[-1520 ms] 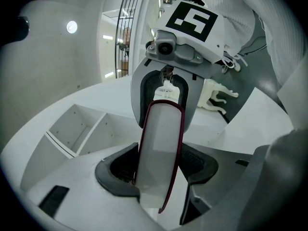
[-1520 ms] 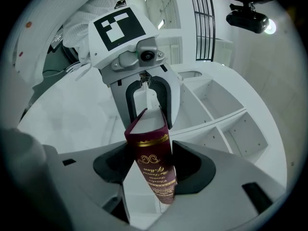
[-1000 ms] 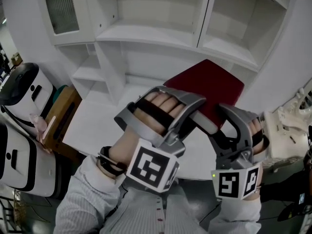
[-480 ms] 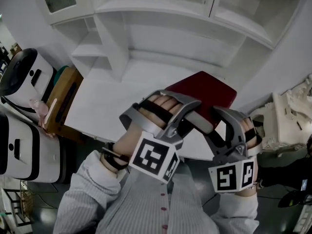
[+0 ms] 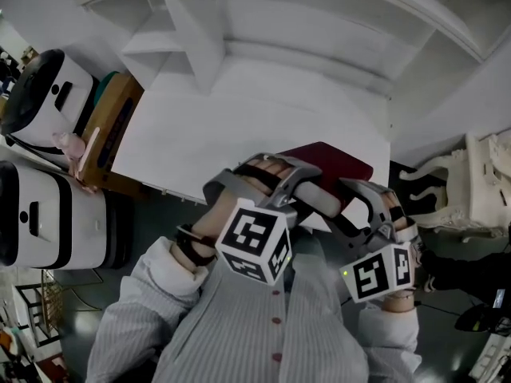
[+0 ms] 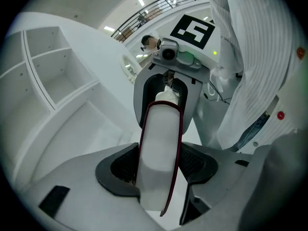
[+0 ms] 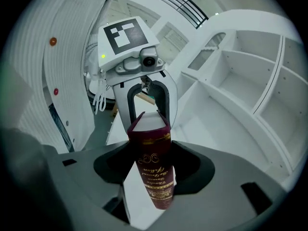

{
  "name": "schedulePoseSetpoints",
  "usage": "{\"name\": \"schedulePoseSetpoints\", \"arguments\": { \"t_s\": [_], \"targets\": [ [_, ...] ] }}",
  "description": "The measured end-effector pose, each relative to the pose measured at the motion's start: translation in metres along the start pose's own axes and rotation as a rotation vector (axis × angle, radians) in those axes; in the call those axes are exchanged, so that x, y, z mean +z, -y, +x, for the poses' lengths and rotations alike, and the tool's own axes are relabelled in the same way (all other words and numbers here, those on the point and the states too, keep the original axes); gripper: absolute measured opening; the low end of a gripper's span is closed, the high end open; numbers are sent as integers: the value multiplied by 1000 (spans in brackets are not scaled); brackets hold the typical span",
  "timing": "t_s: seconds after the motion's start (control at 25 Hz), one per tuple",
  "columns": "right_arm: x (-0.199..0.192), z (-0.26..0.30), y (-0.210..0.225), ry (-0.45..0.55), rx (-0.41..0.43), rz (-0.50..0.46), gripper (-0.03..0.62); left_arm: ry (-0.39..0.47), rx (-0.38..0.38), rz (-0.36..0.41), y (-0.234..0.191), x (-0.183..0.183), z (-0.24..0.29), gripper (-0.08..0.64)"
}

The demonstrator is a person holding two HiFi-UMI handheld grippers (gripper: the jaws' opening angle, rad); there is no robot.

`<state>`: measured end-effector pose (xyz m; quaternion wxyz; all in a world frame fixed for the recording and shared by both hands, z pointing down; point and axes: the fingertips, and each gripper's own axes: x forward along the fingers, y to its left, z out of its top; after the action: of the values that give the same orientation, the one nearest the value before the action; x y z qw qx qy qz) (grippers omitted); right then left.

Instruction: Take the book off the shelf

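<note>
A dark red book hangs over the near edge of the white table, held by both grippers. My left gripper is shut on its white page edge, its pads pressed on both covers. My right gripper is shut on the spine end, where gold lettering shows on the red spine. Each gripper view shows the other gripper behind the book: the right gripper and the left gripper. The book is clear of the white shelf unit.
White shelf compartments stand behind the table. A white machine and a wooden stand sit to the left of the table. A white ornate chair stands at the right. My striped shirt is close below the grippers.
Both grippers have come down and back towards my body with the book still between them. The book has moved from in front of the shelves to the table's near edge.
</note>
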<state>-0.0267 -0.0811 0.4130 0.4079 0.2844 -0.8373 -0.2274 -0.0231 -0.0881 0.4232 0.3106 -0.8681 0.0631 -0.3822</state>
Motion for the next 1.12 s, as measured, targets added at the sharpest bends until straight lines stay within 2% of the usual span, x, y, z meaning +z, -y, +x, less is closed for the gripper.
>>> {"name": "schedulePoseSetpoints", "arguments": {
  "t_s": [0.28, 0.48, 1.12],
  "targets": [
    [-4, 10, -37, 3, 124, 97, 235, -3, -118, -103, 38, -14, 3, 250],
    [-3, 12, -57, -1, 192, 142, 233, -1, -174, -155, 58, -20, 1, 250],
    [-10, 25, -91, -43, 282, 208, 233, -2, -262, -219, 90, -36, 7, 250]
  ]
}}
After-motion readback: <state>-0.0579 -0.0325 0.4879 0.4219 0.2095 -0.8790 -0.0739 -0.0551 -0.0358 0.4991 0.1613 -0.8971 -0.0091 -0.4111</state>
